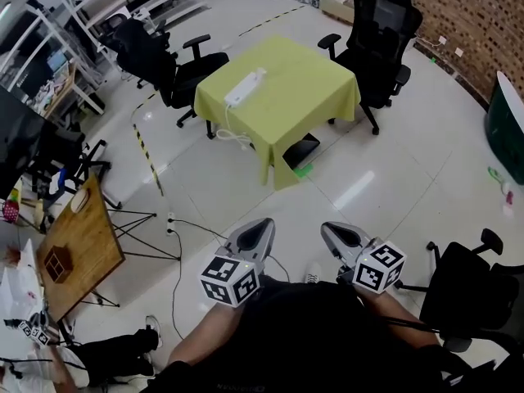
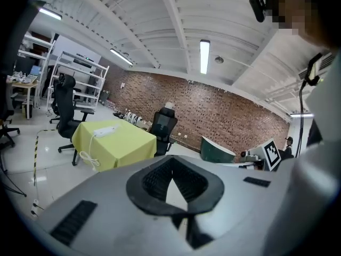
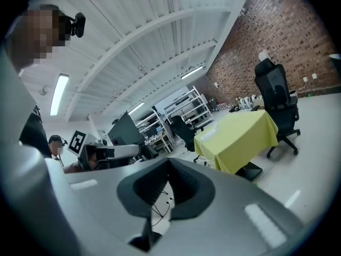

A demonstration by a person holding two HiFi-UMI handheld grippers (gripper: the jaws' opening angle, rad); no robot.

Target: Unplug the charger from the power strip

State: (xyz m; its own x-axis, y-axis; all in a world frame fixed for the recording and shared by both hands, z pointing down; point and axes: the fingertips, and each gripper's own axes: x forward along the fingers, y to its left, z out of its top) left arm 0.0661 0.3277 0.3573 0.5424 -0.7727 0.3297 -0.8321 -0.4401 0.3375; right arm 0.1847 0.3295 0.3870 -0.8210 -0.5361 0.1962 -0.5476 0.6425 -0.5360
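Left tongs (image 1: pixel 262 223) and right tongs (image 1: pixel 329 229) both pressed together, empty, well apart from the yellow-draped worktop (image 1: pixel 315 97). White power strip (image 1: pixel 246 87) lies on it, cable (image 1: pixel 232 133) trailing over the edge (charger too small to discern).

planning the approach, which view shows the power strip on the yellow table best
The head view: it looks down on the power strip, showing its whole length on the yellow tablecloth. The left gripper view shows it small and side-on; the right gripper view, only a faint white sliver.
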